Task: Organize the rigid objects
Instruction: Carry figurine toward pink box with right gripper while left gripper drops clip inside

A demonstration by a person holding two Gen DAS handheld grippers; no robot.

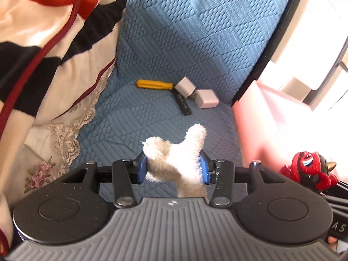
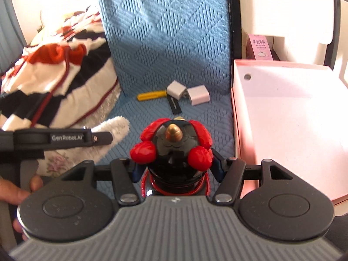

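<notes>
My left gripper (image 1: 173, 170) is shut on a white fluffy plush piece (image 1: 180, 158), held above the blue quilted seat (image 1: 174, 43). My right gripper (image 2: 177, 171) is shut on a red and black toy figure (image 2: 174, 145) with a gold horn; it also shows in the left wrist view (image 1: 308, 170). On the seat ahead lie a yellow-handled tool (image 1: 154, 85), two white charger plugs (image 1: 184, 88) (image 1: 207, 101) and a black strip (image 1: 183, 105). They also show in the right wrist view: tool (image 2: 151, 95), plugs (image 2: 176, 90) (image 2: 198, 95).
An open pink box (image 2: 282, 113) stands to the right of the seat, also seen in the left wrist view (image 1: 271, 108). A striped red, black and white blanket (image 2: 54, 82) is piled at the left. A pink carton (image 2: 262, 47) stands behind the box.
</notes>
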